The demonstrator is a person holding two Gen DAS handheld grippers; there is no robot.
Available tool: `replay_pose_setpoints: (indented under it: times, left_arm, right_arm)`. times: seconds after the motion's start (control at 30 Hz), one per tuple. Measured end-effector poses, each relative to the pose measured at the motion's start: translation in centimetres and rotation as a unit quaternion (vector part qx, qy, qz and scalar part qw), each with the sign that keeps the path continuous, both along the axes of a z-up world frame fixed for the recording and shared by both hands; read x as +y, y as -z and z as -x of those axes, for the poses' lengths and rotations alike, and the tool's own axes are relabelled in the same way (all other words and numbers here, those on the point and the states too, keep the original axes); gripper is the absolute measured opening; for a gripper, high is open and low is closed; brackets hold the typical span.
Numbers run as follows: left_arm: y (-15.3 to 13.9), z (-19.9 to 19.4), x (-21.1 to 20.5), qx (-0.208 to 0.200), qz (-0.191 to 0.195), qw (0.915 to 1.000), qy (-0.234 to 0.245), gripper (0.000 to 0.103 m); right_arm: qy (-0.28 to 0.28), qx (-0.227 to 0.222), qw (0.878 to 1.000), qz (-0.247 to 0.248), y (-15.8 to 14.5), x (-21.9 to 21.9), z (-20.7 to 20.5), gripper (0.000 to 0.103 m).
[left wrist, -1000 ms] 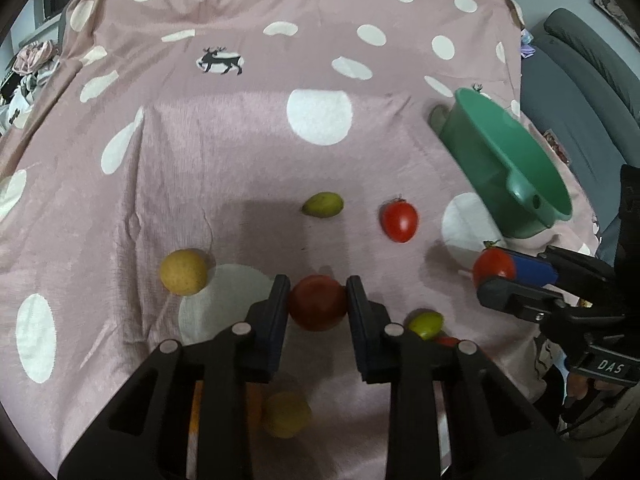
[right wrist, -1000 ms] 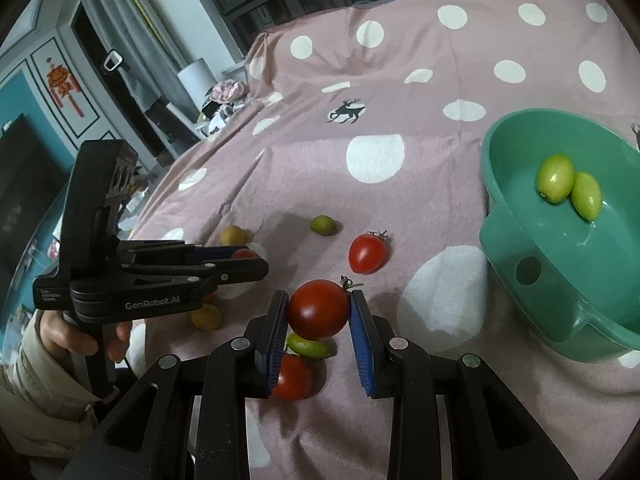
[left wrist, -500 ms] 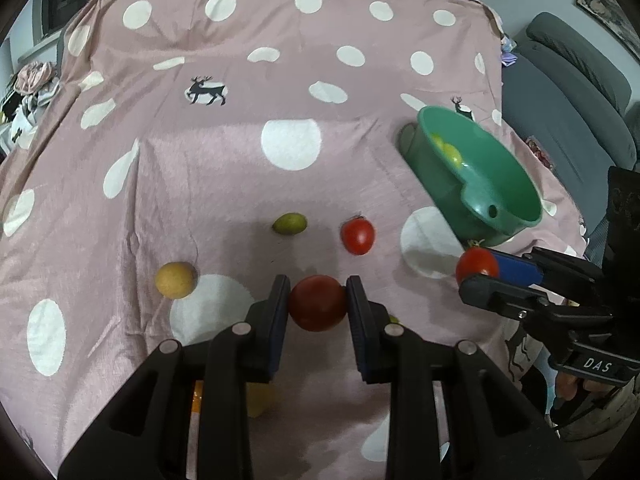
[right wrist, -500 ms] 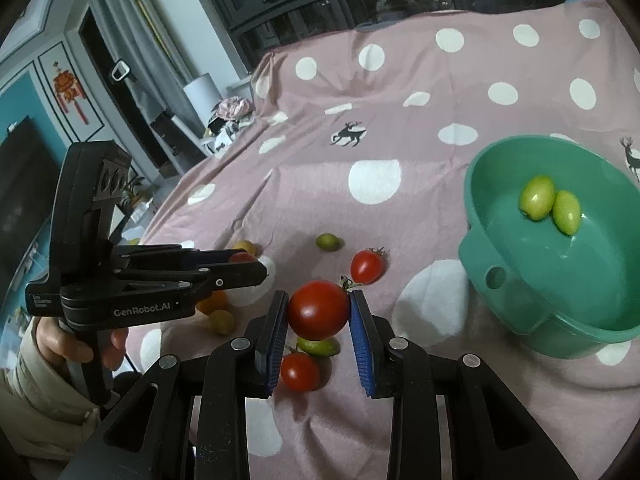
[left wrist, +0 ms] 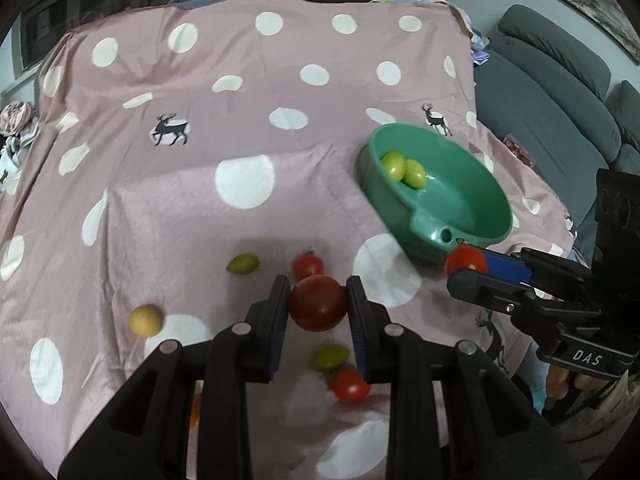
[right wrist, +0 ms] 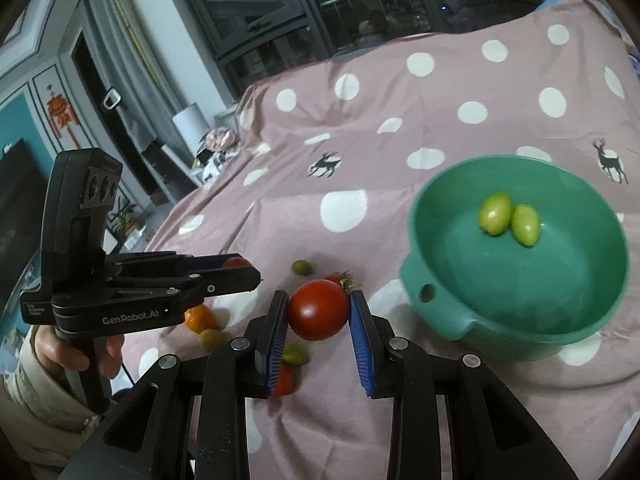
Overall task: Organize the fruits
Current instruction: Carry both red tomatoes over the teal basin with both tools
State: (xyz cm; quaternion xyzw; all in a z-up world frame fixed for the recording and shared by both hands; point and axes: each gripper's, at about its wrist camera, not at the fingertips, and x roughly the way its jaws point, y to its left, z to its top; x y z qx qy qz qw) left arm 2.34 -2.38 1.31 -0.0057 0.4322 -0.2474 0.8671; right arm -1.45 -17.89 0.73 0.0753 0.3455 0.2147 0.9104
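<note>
My left gripper is shut on a dark red tomato, held above the pink dotted cloth. My right gripper is shut on a bright red tomato; it also shows at the right of the left wrist view, just in front of the green bowl. The bowl holds two green fruits. On the cloth lie a red tomato, a green fruit, a tan round fruit, another green fruit and another red tomato.
The pink cloth covers the table. A grey sofa stands to the right of it. An orange fruit and a yellowish fruit lie under the left gripper body. Windows and a cabinet stand behind.
Both grippers have risen and drawn back with their tomatoes, so more of the cloth shows. The right gripper has moved closer to the bowl's front.
</note>
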Motion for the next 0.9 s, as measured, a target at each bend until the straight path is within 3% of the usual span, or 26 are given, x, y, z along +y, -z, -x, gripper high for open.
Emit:
replay_pose_setpoints:
  times: [0.53,0.9]
  left_arm:
    - [-2.1,-2.2,-6.8,-0.032,0.022,0.9972,0.064,0.028]
    - [-1.3,-4.3,-12.1,-0.024,0.024,0.9928,0.115,0.028]
  right_arm:
    - [0.093,-0.034,0.995,-0.011,-1.0,-6.7,0.0,0.032]
    - [0.128,-0.021,0.992,-0.01,0.3,-9.4,-0.9,0.032]
